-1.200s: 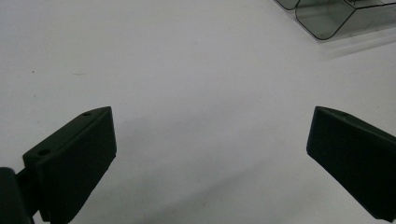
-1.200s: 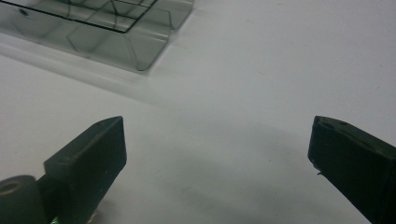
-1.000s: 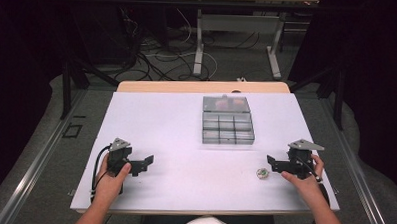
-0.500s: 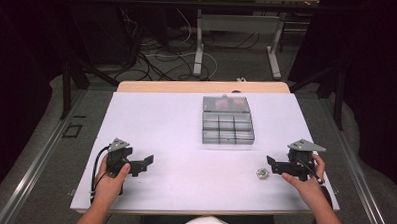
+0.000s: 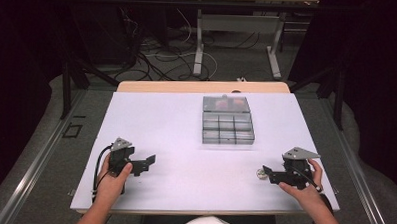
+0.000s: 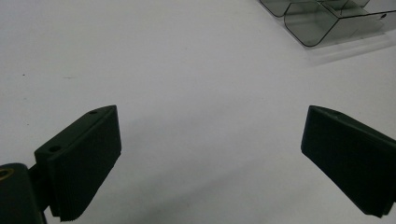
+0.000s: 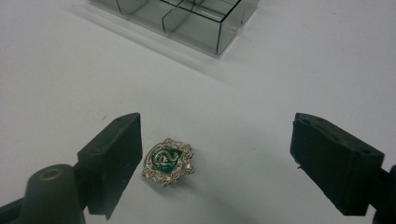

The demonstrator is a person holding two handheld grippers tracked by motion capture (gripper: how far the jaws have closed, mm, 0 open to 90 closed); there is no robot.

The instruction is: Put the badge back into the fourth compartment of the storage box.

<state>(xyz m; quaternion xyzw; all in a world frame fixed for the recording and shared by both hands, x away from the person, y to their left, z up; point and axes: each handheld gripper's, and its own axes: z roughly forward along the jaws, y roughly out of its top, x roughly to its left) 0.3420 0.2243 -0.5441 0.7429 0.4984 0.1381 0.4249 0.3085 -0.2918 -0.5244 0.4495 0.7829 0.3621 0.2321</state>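
Note:
A small silver badge with a green crest (image 7: 168,161) lies flat on the white table, close to the left jaw of my right gripper (image 7: 233,168), which is open around it without touching. From above, the badge (image 5: 260,173) sits just left of the right gripper (image 5: 265,174). My left gripper (image 5: 148,163) rests at the front left, open, with bare table between its jaws (image 6: 210,163). A clear compartment box (image 5: 227,120) stands at mid-table, with pink items in its far row.
The white table sheet (image 5: 186,126) spreads wide between the two hands. The box's corner (image 6: 327,18) shows at the top of the left gripper view, and its front cells (image 7: 187,18) in the right gripper view. Table legs and cables lie beyond the far edge.
The right gripper has edged slightly toward the badge. The left gripper has hardly moved.

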